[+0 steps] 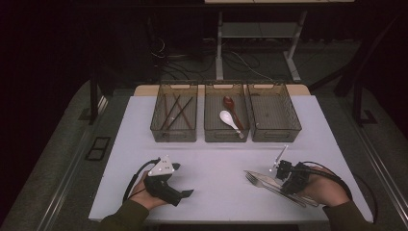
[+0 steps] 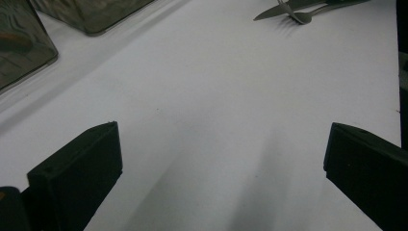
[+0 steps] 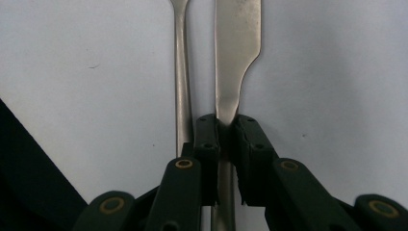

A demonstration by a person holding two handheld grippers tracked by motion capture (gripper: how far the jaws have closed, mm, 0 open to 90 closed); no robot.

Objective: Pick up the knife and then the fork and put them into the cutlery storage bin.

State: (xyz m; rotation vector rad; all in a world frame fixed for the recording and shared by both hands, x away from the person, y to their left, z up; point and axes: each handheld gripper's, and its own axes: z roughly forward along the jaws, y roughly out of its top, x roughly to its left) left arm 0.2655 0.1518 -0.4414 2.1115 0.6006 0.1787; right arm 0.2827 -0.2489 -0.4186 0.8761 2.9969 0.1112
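- Right gripper (image 3: 226, 127) has its jaws pinched narrow on the table knife (image 3: 235, 57), gripping just behind the blade, near the table's front right; knife lies flat on the white table (image 1: 216, 159).
- Step, as I judge it: grasp made, lift not yet begun. Next move probably calls for raising the knife clear without dragging the fork (image 3: 182, 96), which lies just beside, parallel.
- Knife and fork: thin, smooth, shiny steel; likely slippery, so keep it level.
- Left gripper (image 2: 221, 159) gapes wide, nothing between the jaws, resting at the front left.
- Farther: three smoky translucent plastic bins in a row; left holds chopsticks (image 1: 175, 111), middle a white spoon (image 1: 229, 120) and a reddish-brown spoon (image 1: 230, 103), right bin (image 1: 274, 115) seems the likely target.
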